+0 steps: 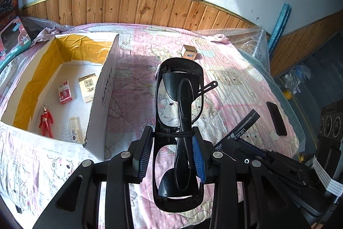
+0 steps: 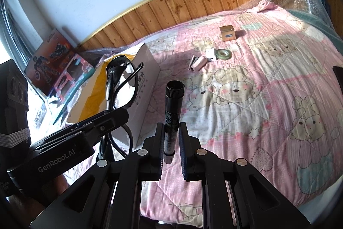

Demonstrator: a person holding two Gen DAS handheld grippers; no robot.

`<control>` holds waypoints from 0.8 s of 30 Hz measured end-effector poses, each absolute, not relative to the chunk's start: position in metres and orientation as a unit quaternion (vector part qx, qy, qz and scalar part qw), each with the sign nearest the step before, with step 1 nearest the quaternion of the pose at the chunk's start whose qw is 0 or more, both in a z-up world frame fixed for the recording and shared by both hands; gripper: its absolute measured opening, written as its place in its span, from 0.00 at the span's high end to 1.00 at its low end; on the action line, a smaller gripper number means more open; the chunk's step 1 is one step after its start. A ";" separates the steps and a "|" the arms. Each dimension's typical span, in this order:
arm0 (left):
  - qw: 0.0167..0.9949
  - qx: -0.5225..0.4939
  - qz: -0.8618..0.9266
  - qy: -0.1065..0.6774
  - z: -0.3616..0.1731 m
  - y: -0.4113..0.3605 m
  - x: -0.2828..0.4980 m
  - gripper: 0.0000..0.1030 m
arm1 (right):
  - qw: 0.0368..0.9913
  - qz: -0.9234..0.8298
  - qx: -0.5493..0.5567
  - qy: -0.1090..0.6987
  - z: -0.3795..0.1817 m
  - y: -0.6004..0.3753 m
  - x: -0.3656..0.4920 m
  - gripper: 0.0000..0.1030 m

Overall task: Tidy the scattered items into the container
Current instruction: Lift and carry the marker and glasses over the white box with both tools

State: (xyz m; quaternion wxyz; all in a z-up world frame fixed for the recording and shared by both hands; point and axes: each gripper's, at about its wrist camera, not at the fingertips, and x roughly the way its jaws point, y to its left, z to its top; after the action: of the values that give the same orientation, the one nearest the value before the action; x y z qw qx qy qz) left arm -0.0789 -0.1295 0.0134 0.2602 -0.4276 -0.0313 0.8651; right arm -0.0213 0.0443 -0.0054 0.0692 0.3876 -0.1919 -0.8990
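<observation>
I had the left hand-held gripper (image 1: 173, 144) clenched on a pair of black glasses (image 1: 179, 121), folded, gripped around the middle with the frame sticking out well past the fingertips. The right hand-held gripper (image 2: 172, 138) was clamped on a black marker (image 2: 172, 113), held upright by its lower half. Both were raised above the bed (image 2: 268, 87), just beside the open cardboard box (image 1: 105, 87) that sat at the bed's left side near the wooden headboard.

Inside the box I could see a red figure (image 1: 45, 121), two small packets (image 1: 64, 91) and a pale strip-like thing. On the quilt toward the headboard there remained a small tan box (image 2: 227, 34), a roll of tape (image 2: 223, 54) and a pink stapler-like thing (image 2: 198, 63), with a dark flat phone-like thing (image 1: 276, 118) at the bed's right edge.

My worry was the glasses: the pads held only thin frame and arms, so a swing toward the box could let them pivot or slip out onto the quilt short of the wall. The long overhang could also catch the box's near wall if I came in low. The two grippers were close together, so moving both at once risked a knock, and the marker could twist in its grip.
</observation>
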 end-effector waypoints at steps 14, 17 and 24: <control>0.229 -0.413 0.881 -0.039 0.020 -0.160 -0.087 0.64 | 0.100 -0.901 0.389 -0.162 0.003 0.011 -0.028 0.87; 0.225 -0.413 0.882 -0.043 0.020 -0.166 -0.090 0.64 | 0.106 -0.902 0.387 -0.156 0.007 0.005 -0.031 0.87; 0.214 -0.412 0.884 -0.052 0.021 -0.179 -0.097 0.64 | 0.124 -0.904 0.384 -0.141 0.015 -0.012 -0.041 0.87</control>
State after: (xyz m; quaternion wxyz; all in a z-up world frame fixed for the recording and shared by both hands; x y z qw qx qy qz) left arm -0.0971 -0.1792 0.0208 0.2144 -0.4118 -0.0519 0.8842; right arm -0.0413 -0.0115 0.0147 0.1240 0.3844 -0.1413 -0.9038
